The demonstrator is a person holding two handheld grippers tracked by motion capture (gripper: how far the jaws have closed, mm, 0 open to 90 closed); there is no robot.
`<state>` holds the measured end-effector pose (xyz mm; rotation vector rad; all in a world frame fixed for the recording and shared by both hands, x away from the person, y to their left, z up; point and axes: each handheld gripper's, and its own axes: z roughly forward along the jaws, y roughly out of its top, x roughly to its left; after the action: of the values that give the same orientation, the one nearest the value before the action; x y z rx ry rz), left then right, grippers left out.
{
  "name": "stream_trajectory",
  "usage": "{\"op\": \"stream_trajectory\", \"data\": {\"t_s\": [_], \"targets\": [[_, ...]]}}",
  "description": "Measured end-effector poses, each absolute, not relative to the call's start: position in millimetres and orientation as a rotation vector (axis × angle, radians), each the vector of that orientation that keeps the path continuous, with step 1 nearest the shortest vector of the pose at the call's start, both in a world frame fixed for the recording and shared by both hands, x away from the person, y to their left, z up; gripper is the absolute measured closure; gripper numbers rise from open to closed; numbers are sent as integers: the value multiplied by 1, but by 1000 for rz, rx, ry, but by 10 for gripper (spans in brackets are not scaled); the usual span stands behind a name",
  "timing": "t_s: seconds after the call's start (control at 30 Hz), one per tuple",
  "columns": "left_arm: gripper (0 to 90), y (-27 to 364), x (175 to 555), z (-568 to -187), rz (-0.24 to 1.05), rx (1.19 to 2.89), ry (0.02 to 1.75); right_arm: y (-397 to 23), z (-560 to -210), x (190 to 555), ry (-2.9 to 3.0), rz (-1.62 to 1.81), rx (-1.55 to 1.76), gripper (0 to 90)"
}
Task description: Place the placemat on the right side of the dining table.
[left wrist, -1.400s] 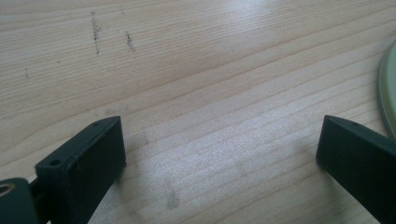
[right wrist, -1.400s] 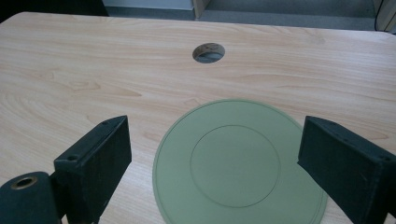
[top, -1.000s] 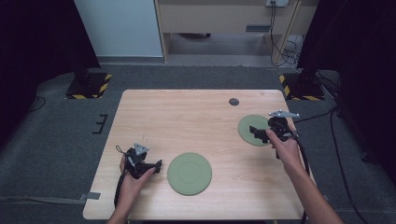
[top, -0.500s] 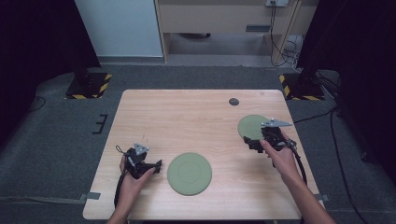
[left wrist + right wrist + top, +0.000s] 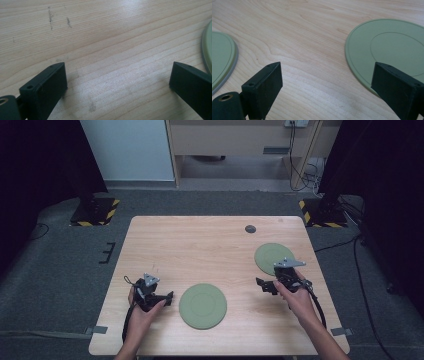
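We count two green plates on the surface (image 5: 200,240): one (image 5: 202,305) at 6 o'clock, another (image 5: 272,257) at 3 o'clock, its near edge hidden behind the right gripper (image 5: 261,285). One small dark disc (image 5: 250,228) at 1 o'clock is too small to identify. We see the left gripper (image 5: 169,297) at 8 o'clock. Both grippers' fingers (image 5: 263,87) are spread over bare wood, pinching nothing.
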<state>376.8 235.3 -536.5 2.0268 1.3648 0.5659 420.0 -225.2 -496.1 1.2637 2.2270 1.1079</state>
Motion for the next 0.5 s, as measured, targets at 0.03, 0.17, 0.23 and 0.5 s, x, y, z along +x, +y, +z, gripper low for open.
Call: {"op": "stream_trajectory", "data": {"t_s": [0.03, 0.17, 0.23, 0.5], "targets": [[10, 235, 377, -536, 566, 2027, 1365, -224, -497, 419, 2235, 1099, 1261, 98], [9, 235, 377, -536, 566, 2027, 1364, -218, -500, 416, 2263, 1069, 1241, 98], [9, 235, 377, -536, 565, 2027, 1364, -214, -501, 415, 2275, 1064, 1230, 98], [10, 235, 377, -536, 566, 2027, 1364, -203, -505, 408, 2317, 1009, 1195, 96]]}}
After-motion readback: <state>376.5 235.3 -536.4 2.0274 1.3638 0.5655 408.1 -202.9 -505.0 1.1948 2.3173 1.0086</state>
